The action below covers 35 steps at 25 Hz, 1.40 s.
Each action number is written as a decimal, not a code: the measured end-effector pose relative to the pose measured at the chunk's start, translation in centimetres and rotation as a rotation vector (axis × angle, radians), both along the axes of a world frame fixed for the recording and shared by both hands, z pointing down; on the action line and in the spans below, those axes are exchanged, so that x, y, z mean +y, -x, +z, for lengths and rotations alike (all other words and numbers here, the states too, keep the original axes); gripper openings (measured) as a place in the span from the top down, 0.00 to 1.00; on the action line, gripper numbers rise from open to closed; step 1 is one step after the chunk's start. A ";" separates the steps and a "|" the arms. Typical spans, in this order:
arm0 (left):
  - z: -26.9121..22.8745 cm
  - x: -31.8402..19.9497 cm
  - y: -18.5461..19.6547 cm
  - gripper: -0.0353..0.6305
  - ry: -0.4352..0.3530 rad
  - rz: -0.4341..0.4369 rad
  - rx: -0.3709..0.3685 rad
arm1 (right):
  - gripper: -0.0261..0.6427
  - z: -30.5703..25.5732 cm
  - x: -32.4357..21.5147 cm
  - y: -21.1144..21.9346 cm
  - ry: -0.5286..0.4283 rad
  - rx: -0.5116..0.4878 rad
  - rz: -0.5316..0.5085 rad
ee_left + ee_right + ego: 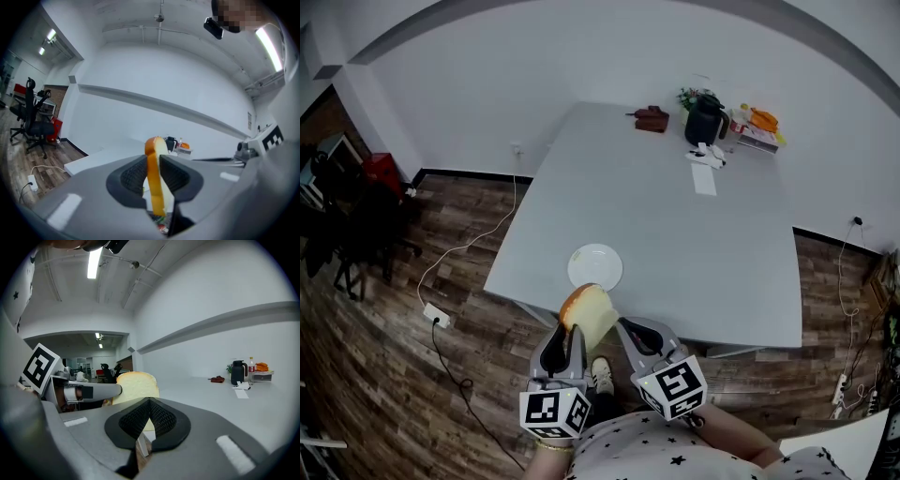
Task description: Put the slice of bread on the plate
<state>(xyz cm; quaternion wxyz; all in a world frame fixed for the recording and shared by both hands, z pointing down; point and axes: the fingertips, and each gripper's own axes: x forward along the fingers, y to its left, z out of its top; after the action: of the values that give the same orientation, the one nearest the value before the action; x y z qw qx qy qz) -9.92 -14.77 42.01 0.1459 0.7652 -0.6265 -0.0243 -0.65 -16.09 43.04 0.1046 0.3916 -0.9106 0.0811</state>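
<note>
Left gripper (pixel 570 330): jaws clamped on the bread (pixel 591 314), which stands on edge between the pads, crust up. Right gripper (pixel 628 330) is just beside it, jaws together with nothing between them, clear of the bread.

The bread is in the air in front of the table's (pixel 675 234) near edge, over the floor (pixel 487 375). It sits just short of the plate (pixel 595 266).

The plate is white and has nothing on it. It stands near the table's front left corner, close to the near edge. Nothing stands between the bread and the plate.

The middle of the table is bare. Clutter sits well apart at the far end:
- black jug (pixel 704 122)
- brown thing (pixel 652 119) to its left
- orange items (pixel 763 119) to its right
- paper (pixel 704 180) in front of the jug

The table's left and near edges are open to wood floor. A white cable (pixel 478 242) runs across the floor to a power strip (pixel 437 317) left of the grippers. Dark chairs (pixel 356 234) stand far left, well away. The person's shoe (pixel 602 375) shows between the grippers.
</note>
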 end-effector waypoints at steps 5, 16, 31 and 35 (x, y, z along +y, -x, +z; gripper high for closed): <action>1.0 -3.6 1.4 0.82 0.031 0.015 0.001 | 0.96 0.5 -3.5 1.6 0.016 0.007 0.009; 4.8 -12.1 3.4 0.82 0.133 0.093 -0.013 | 0.96 4.1 -12.2 3.3 0.090 0.041 0.101; 12.9 -19.6 3.2 0.80 0.318 0.183 -0.010 | 0.96 8.1 -15.7 2.6 0.181 0.099 0.215; 14.5 -20.1 4.2 0.79 0.369 0.137 -0.066 | 0.96 8.4 -16.0 2.4 0.189 0.108 0.216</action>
<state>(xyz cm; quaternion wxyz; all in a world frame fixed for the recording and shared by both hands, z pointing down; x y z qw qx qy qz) -14.14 -34.92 56.54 0.2645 0.7667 -0.5713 0.1259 -3.06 -32.12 51.46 0.1803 0.4796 -0.8445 0.1561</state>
